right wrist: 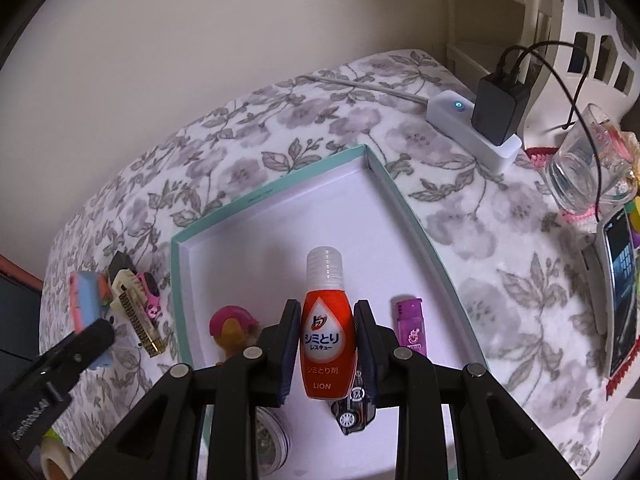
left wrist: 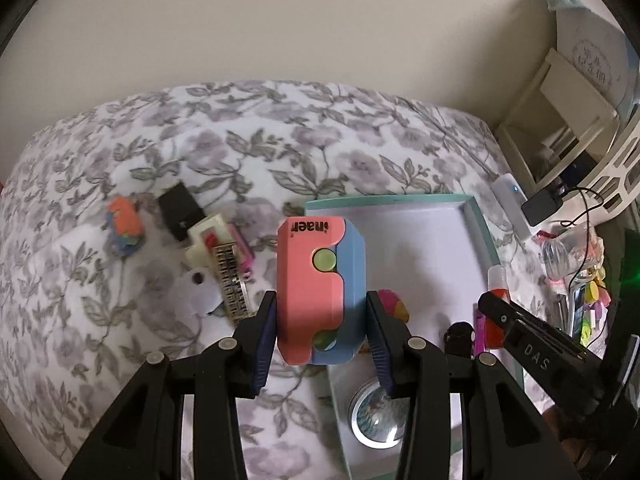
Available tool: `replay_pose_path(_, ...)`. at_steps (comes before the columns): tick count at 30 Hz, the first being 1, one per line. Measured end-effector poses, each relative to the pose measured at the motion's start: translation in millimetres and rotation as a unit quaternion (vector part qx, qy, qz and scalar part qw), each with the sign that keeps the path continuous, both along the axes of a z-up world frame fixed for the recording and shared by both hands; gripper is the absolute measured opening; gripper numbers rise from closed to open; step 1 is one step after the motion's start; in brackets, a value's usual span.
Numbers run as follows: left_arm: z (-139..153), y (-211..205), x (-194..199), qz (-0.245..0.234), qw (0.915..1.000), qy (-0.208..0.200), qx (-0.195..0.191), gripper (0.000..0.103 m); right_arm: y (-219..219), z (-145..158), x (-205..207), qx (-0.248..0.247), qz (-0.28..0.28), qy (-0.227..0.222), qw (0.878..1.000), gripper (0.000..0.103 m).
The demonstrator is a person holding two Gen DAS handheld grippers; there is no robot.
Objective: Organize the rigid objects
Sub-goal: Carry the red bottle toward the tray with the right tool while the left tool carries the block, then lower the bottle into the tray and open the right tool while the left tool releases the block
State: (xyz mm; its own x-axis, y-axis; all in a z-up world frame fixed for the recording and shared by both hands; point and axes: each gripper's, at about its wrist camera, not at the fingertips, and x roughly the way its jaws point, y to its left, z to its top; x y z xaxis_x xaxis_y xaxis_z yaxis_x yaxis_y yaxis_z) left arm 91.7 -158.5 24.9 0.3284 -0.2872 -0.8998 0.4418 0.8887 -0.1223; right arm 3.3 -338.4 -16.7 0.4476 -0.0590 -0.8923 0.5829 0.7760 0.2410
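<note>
My left gripper [left wrist: 320, 324] is shut on a pink and blue block toy [left wrist: 320, 288], held upright over the left edge of a teal-rimmed white box [left wrist: 478, 236]. My right gripper [right wrist: 328, 348] is shut on an orange stain-remover bottle [right wrist: 328, 332] with a clear cap, over the inside of the same box [right wrist: 404, 204]. In the box lie a purple lighter [right wrist: 412, 328], a small toy car [right wrist: 354, 414], a pink and orange figure [right wrist: 232, 328] and a round tin [left wrist: 376, 416]. The left gripper with its block [right wrist: 86, 304] shows at the left of the right wrist view.
Loose items lie on the floral blanket left of the box: a black block [left wrist: 180, 210], a cream and pink piece [left wrist: 218, 240], a gold harmonica [left wrist: 232, 280], an orange toy [left wrist: 124, 220]. A power strip with a charger [right wrist: 480, 128], a glass [right wrist: 584, 164] and a phone [right wrist: 620, 284] sit at the right.
</note>
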Motion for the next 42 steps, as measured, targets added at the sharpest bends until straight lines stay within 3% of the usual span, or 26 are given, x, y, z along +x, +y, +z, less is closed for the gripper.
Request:
replay_pose_path(19, -59.2, -53.0, 25.6, -0.022, 0.9988, 0.0, 0.043, 0.044, -22.7, -34.4, 17.9, 0.006, -0.012, 0.034, 0.999, 0.029)
replay_pose_path(42, -66.9, -61.4, 19.8, -0.036, 0.9981, 0.009, 0.048, 0.044, -15.9, -36.6, 20.1, -0.002, 0.001, 0.048, 0.999, 0.029)
